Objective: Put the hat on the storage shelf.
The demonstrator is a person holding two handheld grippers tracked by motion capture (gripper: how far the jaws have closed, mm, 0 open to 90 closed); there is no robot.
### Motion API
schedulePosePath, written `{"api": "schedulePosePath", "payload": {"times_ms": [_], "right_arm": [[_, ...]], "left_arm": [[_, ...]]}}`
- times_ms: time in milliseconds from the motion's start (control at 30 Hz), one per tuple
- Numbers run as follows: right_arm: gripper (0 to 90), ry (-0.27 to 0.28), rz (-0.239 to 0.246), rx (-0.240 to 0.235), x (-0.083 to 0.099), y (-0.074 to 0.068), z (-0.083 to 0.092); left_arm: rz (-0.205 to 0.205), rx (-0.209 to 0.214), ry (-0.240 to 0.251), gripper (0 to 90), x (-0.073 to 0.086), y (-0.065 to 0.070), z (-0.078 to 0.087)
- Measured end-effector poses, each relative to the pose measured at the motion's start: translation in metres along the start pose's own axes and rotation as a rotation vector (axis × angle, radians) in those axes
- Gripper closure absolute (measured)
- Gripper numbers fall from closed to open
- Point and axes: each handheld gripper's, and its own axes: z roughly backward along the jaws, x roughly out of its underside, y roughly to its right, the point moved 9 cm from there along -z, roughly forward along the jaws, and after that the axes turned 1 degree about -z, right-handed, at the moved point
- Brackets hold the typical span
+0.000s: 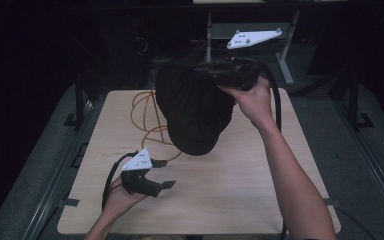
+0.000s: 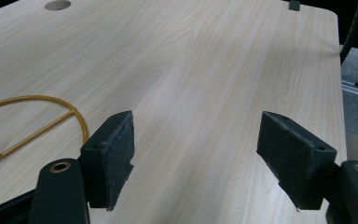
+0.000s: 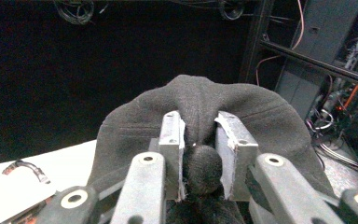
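Two grippers work your counter (image 1: pixel 220 195): right gripper (image 3: pixel 200 140) jaws clenched on a soft, floppy black cap (image 1: pixel 192 107), upper centre; left gripper (image 1: pixel 160 174) jaws released, lower left.

High view overlooks the table (image 1: pixel 240 200) (dim, perhaps steeply); left gripper view skims it closely.

Dim overhead view with black surroundings; the close views are brighter, sharp, slightly edge-distorted.

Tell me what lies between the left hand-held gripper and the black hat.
In the high view, bare wooden table and a loop of the orange wire frame lie between the open left hand-held gripper and the black hat, held aloft by the right hand-held gripper.
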Motion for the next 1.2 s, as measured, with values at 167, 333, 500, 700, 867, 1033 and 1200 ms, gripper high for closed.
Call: {"api": "schedulePosePath", "payload": {"times_ms": [167, 333, 500, 700, 867, 1033, 1200], "right_arm": [[72.6, -0.002, 0.012, -0.018, -0.009, -0.003, -0.011], [72.7, -0.009, 0.019, -0.035, -0.016, -0.006, -0.023], [72.6, -0.007, 0.019, -0.056, -0.024, -0.01, -0.035], [72.6, -0.008, 0.028, -0.072, -0.035, -0.014, -0.047], [72.6, -0.03, 0.035, -0.084, -0.044, -0.016, -0.063], [72.6, -0.054, 0.024, -0.096, -0.047, -0.016, -0.08], [72.6, -0.076, 0.005, -0.109, -0.045, -0.015, -0.099]], "left_arm": [[-0.012, -0.002, -0.008, 27.0, 0.0, -0.001, 0.001], [-0.013, 0.003, -0.004, 26.9, -0.001, 0.002, 0.0], [-0.017, 0.011, -0.008, 26.9, -0.001, 0.004, -0.001], [-0.02, 0.004, -0.011, 26.9, -0.001, 0.002, -0.001], [-0.008, -0.003, -0.005, 26.8, 0.0, -0.001, 0.002], [-0.019, 0.0, 0.001, 26.8, 0.0, -0.002, 0.003], [-0.02, -0.002, 0.001, 26.9, -0.001, -0.002, 0.004]]}}
